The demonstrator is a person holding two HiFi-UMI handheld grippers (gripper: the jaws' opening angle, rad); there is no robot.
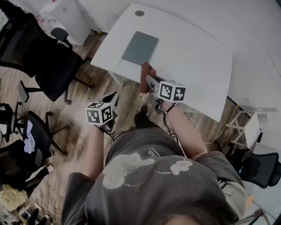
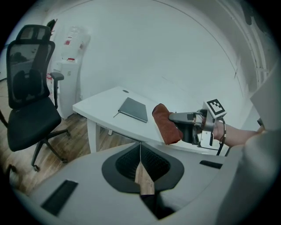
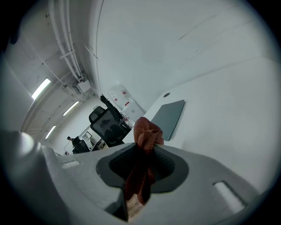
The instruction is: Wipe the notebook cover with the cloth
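A grey notebook [image 1: 139,47] lies closed near the far left corner of the white table [image 1: 197,61]. My right gripper [image 1: 149,81] is shut on a reddish-brown cloth [image 1: 143,74], held at the table's near edge, just short of the notebook. In the right gripper view the cloth [image 3: 147,136] bunches between the jaws, and the notebook [image 3: 169,117] lies beyond it. My left gripper [image 1: 115,97] hangs over the floor left of the table. Its jaws [image 2: 140,147] are shut with nothing in them. From there I see the notebook [image 2: 134,109], the cloth [image 2: 166,124] and the right gripper [image 2: 175,118].
Black office chairs [image 1: 48,66] stand on the wooden floor to the left. A white cabinet [image 1: 66,17] is at the back left. A round cable port [image 1: 139,13] sits at the table's far edge. A white rack [image 1: 250,127] stands at the right.
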